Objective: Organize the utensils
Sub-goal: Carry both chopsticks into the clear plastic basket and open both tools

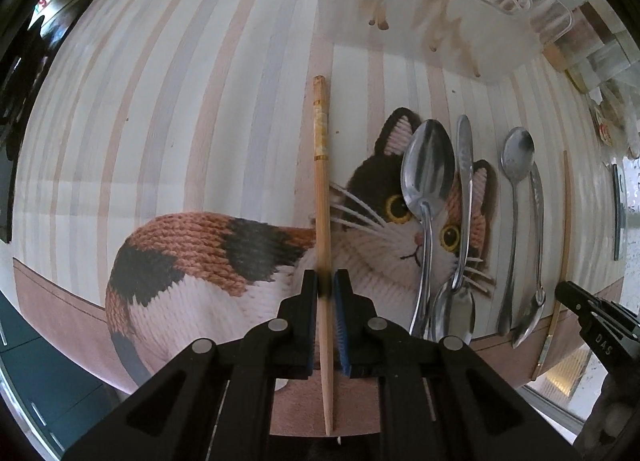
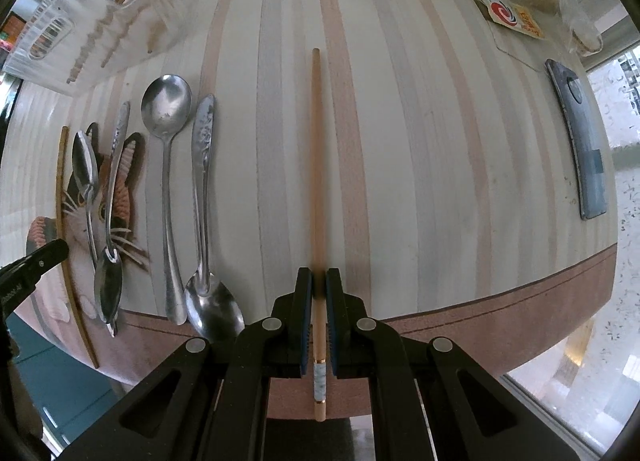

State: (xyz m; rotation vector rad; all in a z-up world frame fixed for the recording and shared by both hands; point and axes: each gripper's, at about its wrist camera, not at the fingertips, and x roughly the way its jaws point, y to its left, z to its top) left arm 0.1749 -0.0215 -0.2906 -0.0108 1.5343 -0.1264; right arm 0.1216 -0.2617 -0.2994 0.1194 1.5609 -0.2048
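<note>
While each tool pinches one chopstick, you hold a matched pair ready to sort. Your left tool (image 1: 326, 289) is pressed onto a chopstick (image 1: 322, 181) with its banded end pointing away, over the cat print (image 1: 192, 257); your right tool (image 2: 319, 289) grips the other chopstick (image 2: 317, 165) with its marbled end toward you, likely so the two can be aligned. Between them, four spoons (image 2: 166, 109) lie parallel on the striped tabletop (image 2: 420, 161), apparently already sorted. Farther back sits a clear plastic organizer (image 1: 460, 9) holding more chopsticks, the probable destination. A phone (image 2: 580, 141) lies off right.
</note>
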